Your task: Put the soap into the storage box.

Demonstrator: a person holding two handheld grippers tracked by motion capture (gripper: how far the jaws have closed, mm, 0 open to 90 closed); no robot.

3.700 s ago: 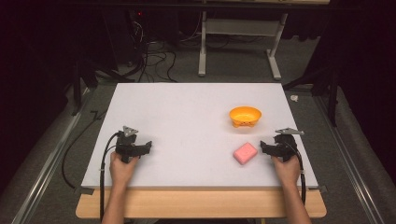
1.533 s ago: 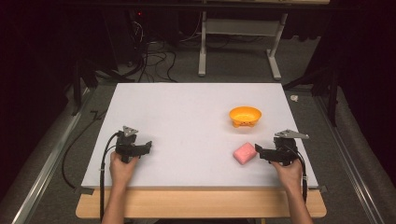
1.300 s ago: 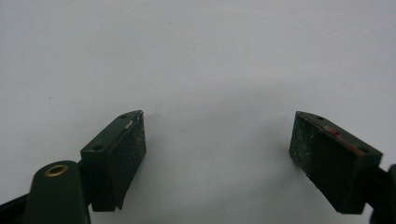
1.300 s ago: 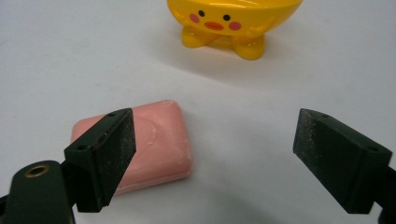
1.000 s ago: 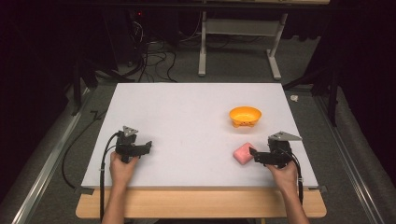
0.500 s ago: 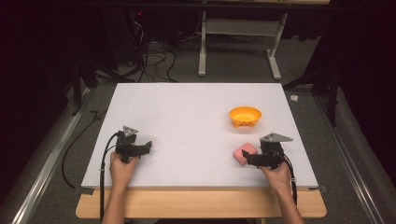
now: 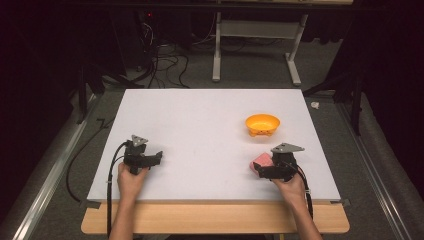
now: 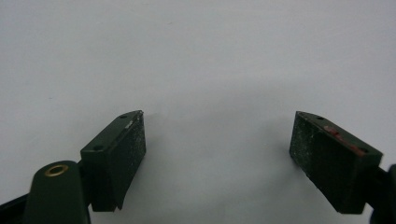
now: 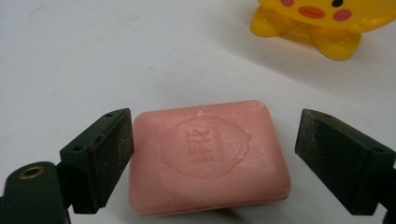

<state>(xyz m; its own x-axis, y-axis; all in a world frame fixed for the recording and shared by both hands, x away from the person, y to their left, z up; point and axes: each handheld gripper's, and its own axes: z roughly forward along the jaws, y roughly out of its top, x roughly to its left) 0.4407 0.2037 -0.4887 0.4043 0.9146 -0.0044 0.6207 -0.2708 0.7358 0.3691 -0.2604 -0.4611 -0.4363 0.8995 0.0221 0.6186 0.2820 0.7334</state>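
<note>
So the pink rectangular bar of soap [image 9: 210, 158] lies flat on the white table top [image 7: 200, 125], stamped side up, near the table's front right corner. In the right gripper view it sits between the two black jaws of the right gripper [image 9: 212, 156]. The jaws are spread wide: the left one looks to be touching or just about touching the soap's side, while the right one has a clear gap of bare table between it and the bar. So it's around the soap, not clamped on it.

From the high view the right gripper [image 7: 272, 167] is close to the front edge of the table, with some bare surface between it and the right edge. The soap pokes out on the gripper's far-left side there.

The orange plastic bowl with a cartoon face and little feet [image 7: 262, 124] stands beyond the soap, toward the back of the table. In the right gripper view a strip of bare table separates bowl and soap, so they're near each other but not touching.

The left gripper [image 7: 142, 157] rests over on the left side near the front edge, well apart from everything. Its jaws [image 8: 217, 154] are spread with nothing but white table between them. The whole middle and back of the table is open space.
</note>
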